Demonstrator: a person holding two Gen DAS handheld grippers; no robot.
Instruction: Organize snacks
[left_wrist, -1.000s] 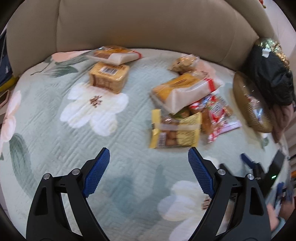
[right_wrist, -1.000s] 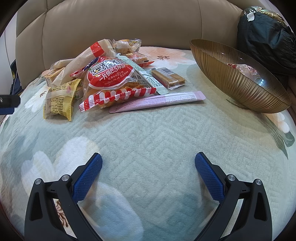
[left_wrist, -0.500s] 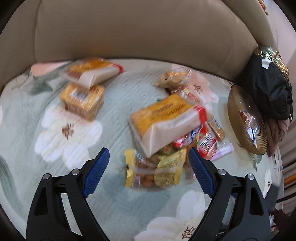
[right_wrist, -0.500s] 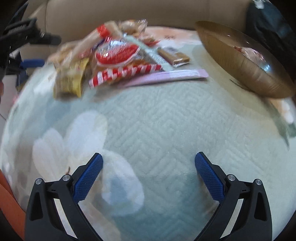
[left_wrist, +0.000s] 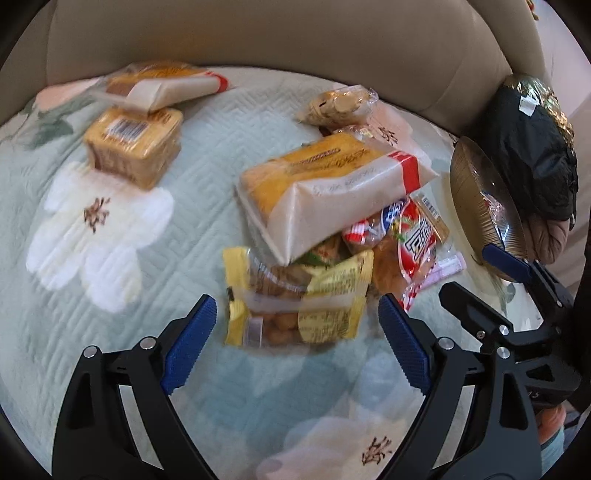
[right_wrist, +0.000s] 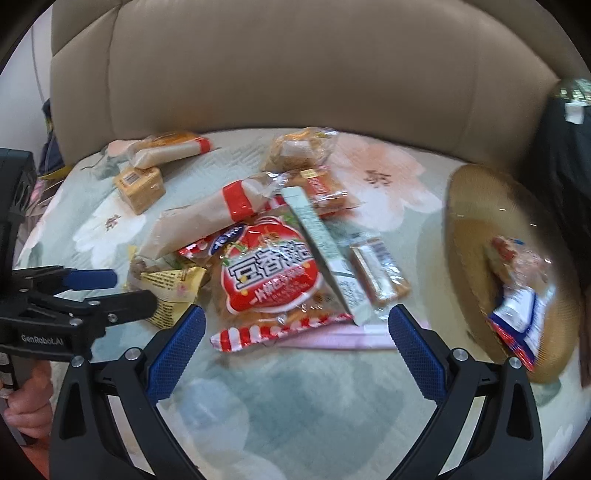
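Observation:
A pile of snacks lies on a floral quilt. My left gripper (left_wrist: 295, 317) is open, its tips on either side of a yellow peanut packet (left_wrist: 295, 302). Behind it lies a large white-and-orange cake pack (left_wrist: 325, 192). My right gripper (right_wrist: 295, 328) is open just in front of a red-and-white snack bag (right_wrist: 269, 280), with a long green-white bar (right_wrist: 325, 254) and a small wafer (right_wrist: 376, 273) beside it. A gold ribbed bowl (right_wrist: 476, 206) at the right holds a wrapped snack (right_wrist: 517, 291).
A small orange box (left_wrist: 133, 144) and another cake pack (left_wrist: 166, 86) lie at the far left. A clear biscuit bag (left_wrist: 340, 105) lies at the back. A beige sofa back (right_wrist: 295, 74) rises behind. A black bag (left_wrist: 532, 147) sits past the bowl.
Both grippers have moved in toward the snack pile; the yellow packet now lies between the left tips and the red bag just ahead of the right tips. Both stay open.

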